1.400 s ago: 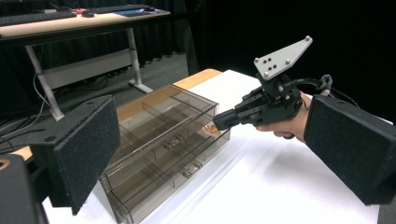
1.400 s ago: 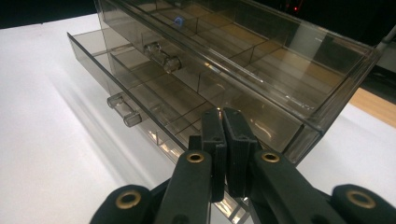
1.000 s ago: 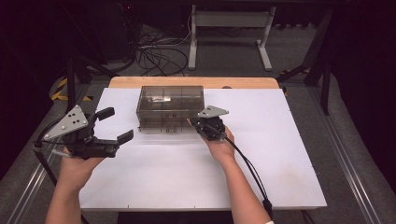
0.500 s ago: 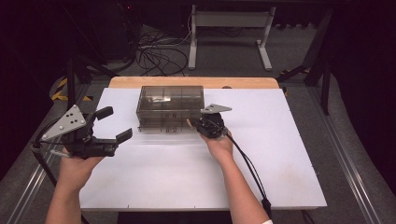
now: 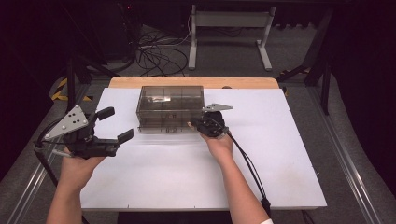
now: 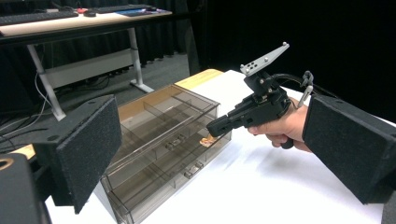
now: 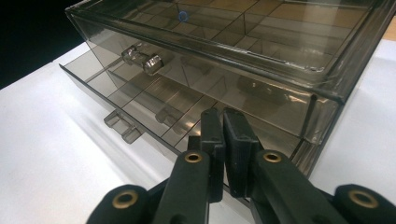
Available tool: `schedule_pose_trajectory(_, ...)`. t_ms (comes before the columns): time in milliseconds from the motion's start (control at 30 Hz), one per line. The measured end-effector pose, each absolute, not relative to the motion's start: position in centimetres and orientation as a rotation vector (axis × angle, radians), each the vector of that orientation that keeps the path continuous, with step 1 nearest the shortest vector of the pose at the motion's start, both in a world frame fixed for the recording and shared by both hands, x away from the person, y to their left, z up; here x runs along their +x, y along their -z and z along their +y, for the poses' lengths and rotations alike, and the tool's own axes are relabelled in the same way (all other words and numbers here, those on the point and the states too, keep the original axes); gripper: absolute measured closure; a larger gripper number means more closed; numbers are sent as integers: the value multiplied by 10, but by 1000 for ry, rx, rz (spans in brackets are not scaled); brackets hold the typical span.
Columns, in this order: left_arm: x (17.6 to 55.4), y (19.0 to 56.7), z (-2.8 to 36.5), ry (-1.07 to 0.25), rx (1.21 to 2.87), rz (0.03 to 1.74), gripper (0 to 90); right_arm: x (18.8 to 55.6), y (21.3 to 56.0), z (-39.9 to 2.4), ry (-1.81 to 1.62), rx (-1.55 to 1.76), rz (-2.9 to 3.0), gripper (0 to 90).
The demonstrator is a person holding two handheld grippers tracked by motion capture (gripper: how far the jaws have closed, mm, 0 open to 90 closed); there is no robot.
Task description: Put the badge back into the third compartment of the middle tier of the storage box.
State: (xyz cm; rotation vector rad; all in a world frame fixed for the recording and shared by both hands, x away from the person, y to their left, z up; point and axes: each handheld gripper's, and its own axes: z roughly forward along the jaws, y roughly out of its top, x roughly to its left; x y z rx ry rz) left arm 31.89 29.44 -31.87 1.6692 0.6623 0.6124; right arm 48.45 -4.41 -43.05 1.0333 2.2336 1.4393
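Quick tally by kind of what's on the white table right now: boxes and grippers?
Clear smoky drawer box: 1
Hand-held grippers: 2, the left gripper with its jaws apart and the right gripper closed at the box's lower drawer front
Total: 3

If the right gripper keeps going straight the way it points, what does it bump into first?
Probably the clear drawer box. The right gripper has its jaws shut and points at the box's lower drawer, which sticks out slightly. It looks very close already, maybe touching.
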Motion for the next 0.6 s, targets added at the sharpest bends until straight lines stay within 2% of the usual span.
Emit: schedule_pose_trajectory(600, 319, 319, 294, -615, 1670, 664, 55, 478, 424, -45, -1425, 963, 2205, 777)
